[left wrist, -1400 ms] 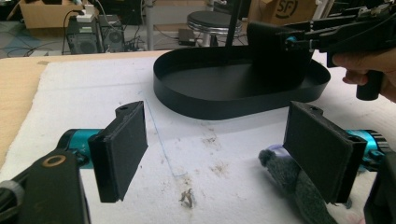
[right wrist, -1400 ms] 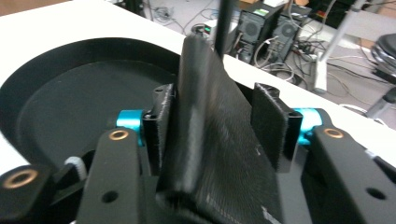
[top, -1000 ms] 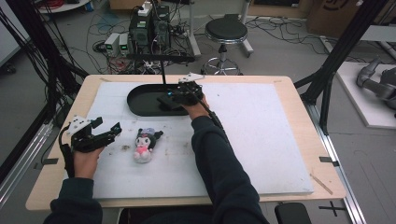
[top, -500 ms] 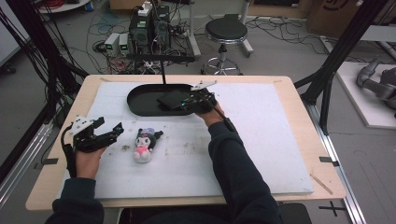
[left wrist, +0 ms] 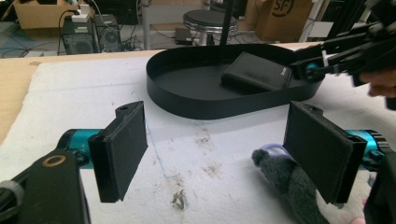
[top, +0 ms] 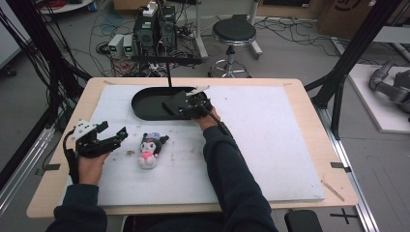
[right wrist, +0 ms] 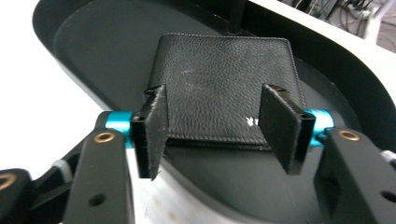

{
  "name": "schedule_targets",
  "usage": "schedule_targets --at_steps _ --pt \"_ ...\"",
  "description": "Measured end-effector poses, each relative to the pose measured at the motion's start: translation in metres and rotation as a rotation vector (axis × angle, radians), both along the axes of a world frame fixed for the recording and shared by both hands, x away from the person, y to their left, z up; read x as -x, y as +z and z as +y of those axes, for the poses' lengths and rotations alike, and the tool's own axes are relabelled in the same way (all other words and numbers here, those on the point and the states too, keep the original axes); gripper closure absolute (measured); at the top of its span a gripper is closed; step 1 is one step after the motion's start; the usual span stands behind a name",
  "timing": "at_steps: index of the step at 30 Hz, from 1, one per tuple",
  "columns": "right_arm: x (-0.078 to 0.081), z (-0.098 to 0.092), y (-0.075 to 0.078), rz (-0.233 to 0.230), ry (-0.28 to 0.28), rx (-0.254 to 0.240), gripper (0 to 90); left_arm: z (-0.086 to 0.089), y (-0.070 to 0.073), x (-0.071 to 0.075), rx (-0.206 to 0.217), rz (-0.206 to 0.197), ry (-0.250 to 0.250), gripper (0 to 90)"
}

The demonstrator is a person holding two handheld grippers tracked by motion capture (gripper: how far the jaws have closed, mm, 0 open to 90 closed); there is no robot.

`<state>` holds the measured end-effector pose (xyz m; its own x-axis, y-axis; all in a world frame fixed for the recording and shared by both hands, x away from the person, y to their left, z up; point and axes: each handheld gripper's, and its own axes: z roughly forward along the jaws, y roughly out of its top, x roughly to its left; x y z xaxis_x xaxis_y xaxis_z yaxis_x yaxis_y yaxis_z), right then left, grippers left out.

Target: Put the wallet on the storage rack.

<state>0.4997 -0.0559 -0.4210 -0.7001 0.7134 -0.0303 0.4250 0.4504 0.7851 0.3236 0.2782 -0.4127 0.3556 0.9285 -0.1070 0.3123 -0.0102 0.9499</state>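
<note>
While my right tongs [right wrist: 212,133] hung open over the black leather wallet [right wrist: 224,91] lying flat in the far oval tray [top: 145,110], I judged it light, stiff, slightly slick — best pinched across its near folded edge; my left tongs [left wrist: 224,151] gaped beside the plush toy [top: 149,150]

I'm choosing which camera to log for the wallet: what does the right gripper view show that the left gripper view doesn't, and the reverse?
Right gripper view alone: the wallet's grained leather, its stitched edge and a small white logo, seen between the open right gripper.

Left gripper view alone: the plush toy beside the open left gripper, the stained white mat, and the stool beyond the table.

Both: the wallet lying inside the black oval tray, untouched by either gripper.
</note>
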Motion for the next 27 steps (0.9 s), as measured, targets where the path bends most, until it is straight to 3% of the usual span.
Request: schedule_targets --at_steps 3,6,8,11,14,20,27 --pt "0.008 -0.021 0.013 -0.018 0.020 -0.025 43.6 0.000 0.000 0.001 0.010 -0.007 -0.010 21.3" --pt "0.019 -0.054 0.032 -0.038 0.027 -0.007 40.4 0.000 0.001 0.001 0.016 -0.013 -0.017 21.2" --pt "0.028 -0.075 0.040 -0.068 0.030 -0.022 38.7 -0.001 0.001 0.001 0.018 -0.014 -0.018 21.2" --pt "0.043 -0.111 0.048 -0.046 0.020 -0.061 30.4 -0.001 0.000 0.000 0.020 -0.011 -0.022 21.2" --pt "0.064 -0.141 0.049 -0.058 -0.006 -0.037 22.4 -0.001 0.000 0.001 0.022 -0.010 -0.017 21.1" --pt "0.105 -0.192 0.040 -0.128 -0.060 -0.027 21.3 0.000 0.003 0.004 0.006 -0.028 0.007 21.1" --pt "0.125 -0.222 0.028 -0.130 -0.122 0.003 21.2 -0.004 0.008 0.006 -0.011 -0.046 0.012 21.2"
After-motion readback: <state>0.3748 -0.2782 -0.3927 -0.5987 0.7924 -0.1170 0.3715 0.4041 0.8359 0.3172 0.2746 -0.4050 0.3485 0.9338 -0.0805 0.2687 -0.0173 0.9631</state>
